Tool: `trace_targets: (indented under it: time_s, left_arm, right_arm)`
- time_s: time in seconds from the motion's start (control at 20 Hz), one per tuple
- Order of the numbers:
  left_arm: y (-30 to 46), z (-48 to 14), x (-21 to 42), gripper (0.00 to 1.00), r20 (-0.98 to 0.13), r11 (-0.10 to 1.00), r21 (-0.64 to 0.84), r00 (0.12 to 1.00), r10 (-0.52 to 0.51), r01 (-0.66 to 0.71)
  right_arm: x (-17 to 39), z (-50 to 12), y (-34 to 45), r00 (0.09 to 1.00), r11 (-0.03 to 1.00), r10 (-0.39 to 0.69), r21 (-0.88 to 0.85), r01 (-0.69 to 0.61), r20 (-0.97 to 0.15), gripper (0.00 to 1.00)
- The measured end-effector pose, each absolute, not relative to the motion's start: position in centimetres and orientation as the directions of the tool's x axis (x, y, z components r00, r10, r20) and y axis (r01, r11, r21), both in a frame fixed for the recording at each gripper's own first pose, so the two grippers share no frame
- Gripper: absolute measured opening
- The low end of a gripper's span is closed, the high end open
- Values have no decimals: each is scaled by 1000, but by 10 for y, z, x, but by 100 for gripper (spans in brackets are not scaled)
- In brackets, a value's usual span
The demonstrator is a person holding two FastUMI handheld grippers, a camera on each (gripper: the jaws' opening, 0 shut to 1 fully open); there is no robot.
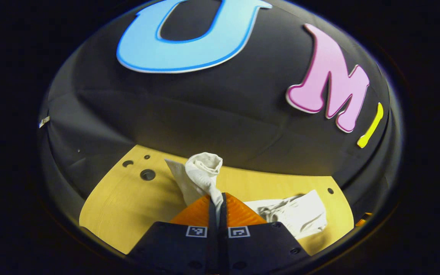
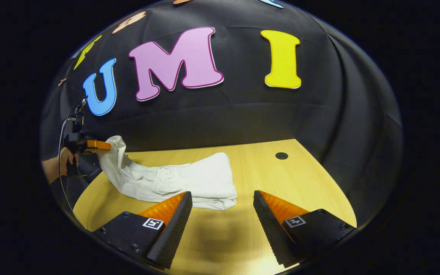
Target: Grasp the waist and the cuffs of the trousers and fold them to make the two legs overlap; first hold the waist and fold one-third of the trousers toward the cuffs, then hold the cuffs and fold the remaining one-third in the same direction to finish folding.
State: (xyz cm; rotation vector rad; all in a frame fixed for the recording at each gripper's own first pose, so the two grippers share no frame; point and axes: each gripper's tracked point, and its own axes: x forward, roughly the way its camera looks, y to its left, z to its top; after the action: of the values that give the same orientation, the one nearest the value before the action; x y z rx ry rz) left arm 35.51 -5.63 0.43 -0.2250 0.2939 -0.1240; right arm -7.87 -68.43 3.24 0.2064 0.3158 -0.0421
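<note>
Left gripper (image 1: 217,198) pinches the soft, limp trousers (image 2: 189,179) by one end; right gripper (image 2: 223,198) gapes, empty, near the other.

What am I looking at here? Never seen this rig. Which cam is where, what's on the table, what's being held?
No robot arm: a person holds a two-finger grasping tool in each hand, and each tool carries a fisheye camera looking forward along its own fingers.

In the left gripper view, the left tool is shut on a bunched end of the pale trousers, lifted off the wooden table.

In the right gripper view, the right tool hangs open and empty above the table, its fingers wide apart, just short of the near edge of the trousers. Farther off at the left, the left tool shows again with the person's hand holding it, pulling one end of the trousers up while the rest lies on the table.
</note>
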Motion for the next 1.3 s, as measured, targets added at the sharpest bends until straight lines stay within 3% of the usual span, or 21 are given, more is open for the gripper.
trace_targets:
  time_s: [0.3, 0.75, 1.1, 1.2, 1.3]
  left_arm:
    - [-167, 45, 360, 6, -230, 940, -239, 927, -297, 242]
    - [-347, 24, 351, 6, -265, 848, -255, 809, -524, 466]
    - [-401, -37, 353, 7, -401, 840, -282, 739, -542, 463]
    - [-398, -47, 347, 18, -426, 847, -274, 732, -532, 456]
    - [-392, -49, 327, 43, -421, 836, -277, 722, -549, 473]
  right_arm:
    - [-98, 43, -733, 950, 966, -112, 191, 172, -290, 98]
    - [-156, 26, -773, 912, 924, -231, 218, 315, -339, 98]
    - [-188, 22, -778, 894, 899, -277, 235, 370, -352, 98]
    - [-193, 25, -776, 894, 897, -282, 234, 374, -349, 98]
    - [-197, 31, -772, 897, 898, -283, 235, 373, -339, 98]
